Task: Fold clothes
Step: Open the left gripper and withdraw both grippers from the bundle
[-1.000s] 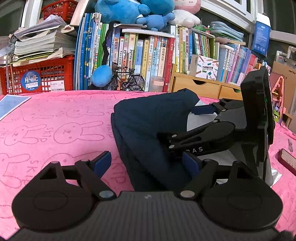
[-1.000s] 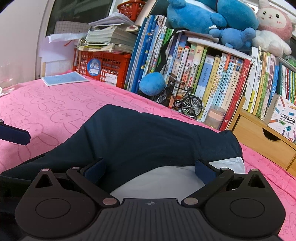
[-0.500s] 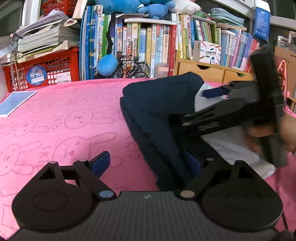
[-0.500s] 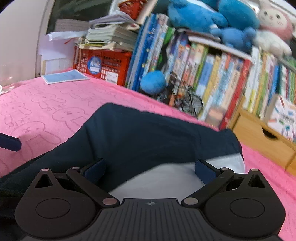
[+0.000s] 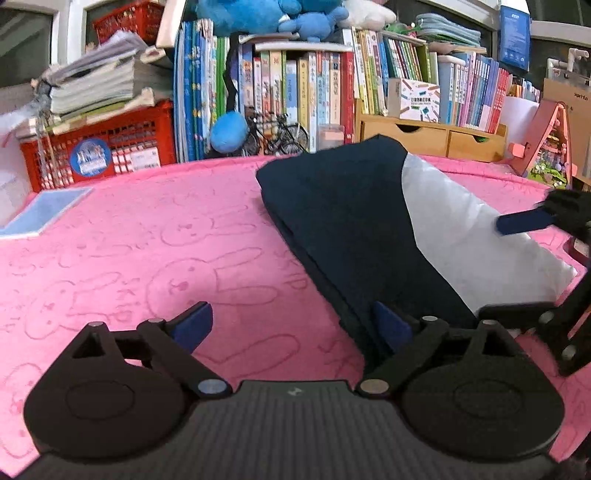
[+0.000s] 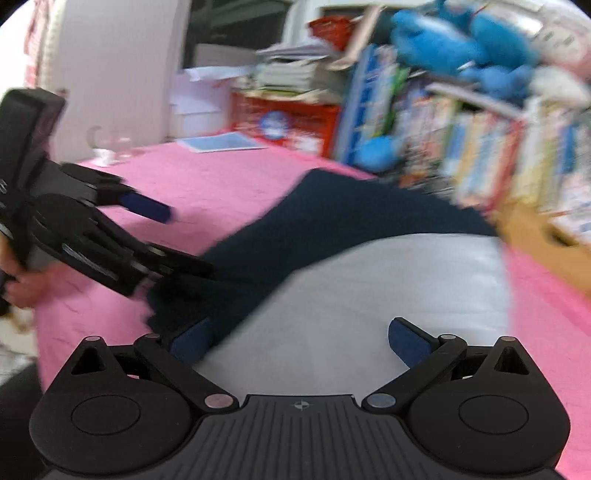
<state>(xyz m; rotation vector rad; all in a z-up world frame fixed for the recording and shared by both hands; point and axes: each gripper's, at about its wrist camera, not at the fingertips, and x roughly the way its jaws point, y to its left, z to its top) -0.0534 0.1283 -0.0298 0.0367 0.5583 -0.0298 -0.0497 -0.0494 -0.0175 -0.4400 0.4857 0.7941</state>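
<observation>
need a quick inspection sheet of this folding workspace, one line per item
surface: pink bunny-print cover, mostly bare on the left
job's things: navy garment folded, white part showing on its right
clutter: blue booklet at the far left edge
grippers: left gripper opening, nothing pressed by its fingers; right gripper open above the white part
cables: nothing seen
surroundings: red crate, book row, blue plush toys, wooden drawers

Colours and patterns noted
Garment (image 5: 343,221) navy with white panel; table cover (image 5: 147,240) pink, rabbit-outline pattern; crate (image 5: 110,155) red.
</observation>
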